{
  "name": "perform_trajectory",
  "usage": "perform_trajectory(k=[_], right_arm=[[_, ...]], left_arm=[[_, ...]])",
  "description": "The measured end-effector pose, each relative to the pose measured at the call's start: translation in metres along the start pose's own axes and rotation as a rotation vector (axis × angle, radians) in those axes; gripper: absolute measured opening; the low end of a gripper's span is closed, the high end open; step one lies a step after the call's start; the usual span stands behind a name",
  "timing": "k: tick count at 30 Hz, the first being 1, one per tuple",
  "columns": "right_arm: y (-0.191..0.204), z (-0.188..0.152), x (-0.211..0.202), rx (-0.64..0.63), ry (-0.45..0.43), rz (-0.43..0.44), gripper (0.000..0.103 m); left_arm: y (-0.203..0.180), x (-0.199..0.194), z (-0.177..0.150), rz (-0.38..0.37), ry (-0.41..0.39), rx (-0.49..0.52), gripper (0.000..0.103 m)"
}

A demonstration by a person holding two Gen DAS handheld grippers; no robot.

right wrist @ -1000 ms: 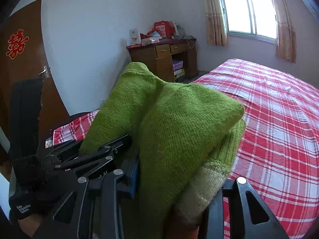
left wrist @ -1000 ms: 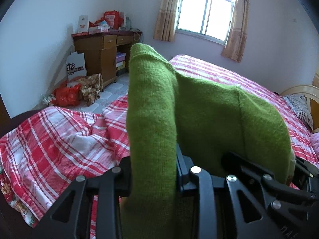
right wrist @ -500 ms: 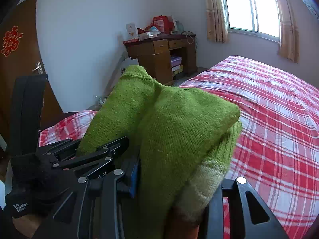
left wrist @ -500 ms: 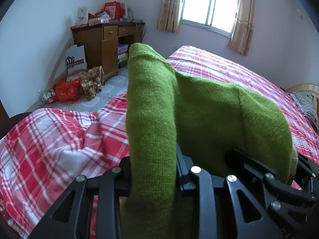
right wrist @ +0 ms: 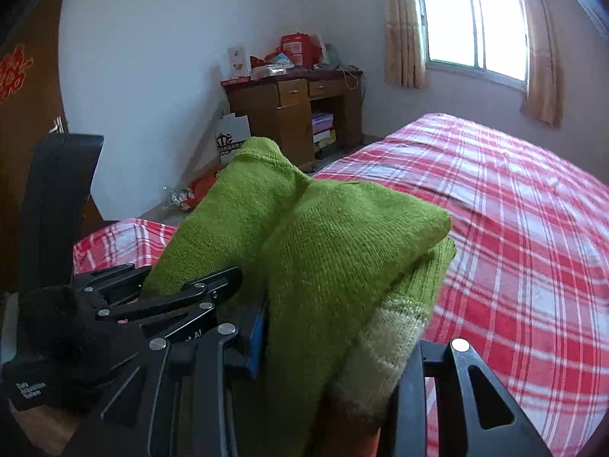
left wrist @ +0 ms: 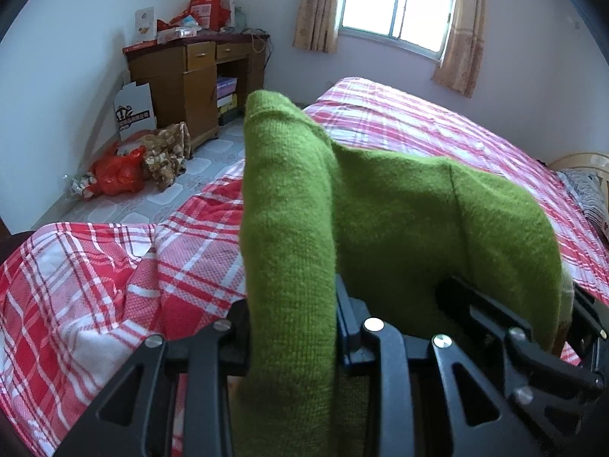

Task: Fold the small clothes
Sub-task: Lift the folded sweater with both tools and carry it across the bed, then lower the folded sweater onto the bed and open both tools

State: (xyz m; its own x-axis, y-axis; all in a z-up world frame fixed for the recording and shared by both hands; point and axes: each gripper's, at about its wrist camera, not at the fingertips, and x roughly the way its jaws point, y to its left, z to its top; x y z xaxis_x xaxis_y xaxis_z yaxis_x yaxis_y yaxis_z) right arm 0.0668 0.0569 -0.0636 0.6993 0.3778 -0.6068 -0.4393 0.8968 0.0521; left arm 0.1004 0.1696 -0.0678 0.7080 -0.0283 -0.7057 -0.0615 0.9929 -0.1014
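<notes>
A folded green knit garment (left wrist: 399, 221) is held up above the bed between both grippers. My left gripper (left wrist: 293, 327) is shut on its left folded edge, which stands up past the fingers. My right gripper (right wrist: 335, 342) is shut on the other end, where a paler green cuff (right wrist: 384, 339) hangs down. The right gripper also shows at the lower right of the left wrist view (left wrist: 533, 346). The left gripper shows at the left of the right wrist view (right wrist: 167, 297). The fingertips are hidden by the knit.
A bed with a red and white checked sheet (left wrist: 399, 122) lies below and ahead. A wooden desk (left wrist: 190, 76) with clutter stands by the far wall, with bags (left wrist: 118, 171) on the tiled floor. A window (right wrist: 475, 26) with curtains is behind. A door (right wrist: 23, 114) is at left.
Both grippers have moved the garment together toward the bed, and the views tilt slightly downward. The grip on the garment is unchanged.
</notes>
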Motion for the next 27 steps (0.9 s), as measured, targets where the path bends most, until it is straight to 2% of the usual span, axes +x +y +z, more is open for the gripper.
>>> perform_trajectory(k=[3, 5, 7, 8, 9, 12, 13, 15, 17, 19, 20, 22, 23, 24, 25, 27], right_arm=[[-0.006, 0.0, 0.024, -0.017, 0.027, -0.008, 0.038], [-0.014, -0.001, 0.042, -0.019, 0.059, -0.019, 0.038], [-0.027, -0.003, 0.059, 0.019, 0.105, -0.001, 0.039], [-0.035, -0.004, 0.066, 0.053, 0.126, 0.016, 0.04], [-0.045, -0.005, 0.072, 0.106, 0.146, 0.05, 0.046], [-0.087, -0.013, 0.083, 0.347, 0.195, 0.208, 0.06], [-0.092, -0.014, 0.083, 0.381, 0.198, 0.23, 0.063], [-0.104, -0.021, 0.072, 0.454, 0.182, 0.252, 0.064], [-0.109, -0.02, 0.052, 0.493, 0.129, 0.205, 0.064], [-0.11, -0.015, 0.027, 0.483, 0.057, 0.092, 0.064], [-0.103, -0.008, 0.012, 0.43, 0.009, 0.036, 0.064], [-0.077, 0.007, -0.005, 0.263, -0.029, -0.029, 0.056], [-0.065, 0.012, -0.005, 0.198, -0.013, -0.029, 0.036], [-0.056, 0.013, -0.004, 0.171, 0.004, -0.019, 0.026], [-0.047, 0.011, -0.002, 0.151, 0.026, 0.002, 0.026], [-0.03, 0.005, 0.01, 0.101, 0.075, -0.028, 0.026]], left_arm=[[0.0, 0.014, 0.0, 0.033, 0.017, 0.01, 0.033], [0.003, 0.02, -0.002, 0.059, 0.008, -0.004, 0.037], [0.007, 0.024, -0.002, 0.07, -0.003, -0.024, 0.052], [0.011, 0.026, -0.003, 0.074, -0.013, -0.039, 0.056], [0.013, 0.029, -0.004, 0.077, -0.014, -0.055, 0.064], [0.027, 0.034, -0.003, 0.073, 0.01, -0.151, 0.086], [0.032, 0.035, -0.003, 0.061, 0.021, -0.181, 0.09], [0.037, 0.037, -0.004, 0.027, 0.034, -0.216, 0.091], [0.037, 0.037, -0.004, 0.024, 0.038, -0.224, 0.091], [0.033, 0.035, -0.005, 0.046, 0.03, -0.213, 0.094], [0.031, 0.035, -0.005, 0.059, 0.027, -0.21, 0.094], [0.029, 0.036, -0.004, 0.079, 0.025, -0.201, 0.097], [0.028, 0.036, -0.005, 0.084, 0.024, -0.198, 0.097], [0.029, 0.037, -0.004, 0.086, 0.024, -0.199, 0.098], [0.031, 0.039, -0.004, 0.088, 0.025, -0.2, 0.099], [0.031, 0.039, -0.003, 0.095, 0.026, -0.198, 0.1]])
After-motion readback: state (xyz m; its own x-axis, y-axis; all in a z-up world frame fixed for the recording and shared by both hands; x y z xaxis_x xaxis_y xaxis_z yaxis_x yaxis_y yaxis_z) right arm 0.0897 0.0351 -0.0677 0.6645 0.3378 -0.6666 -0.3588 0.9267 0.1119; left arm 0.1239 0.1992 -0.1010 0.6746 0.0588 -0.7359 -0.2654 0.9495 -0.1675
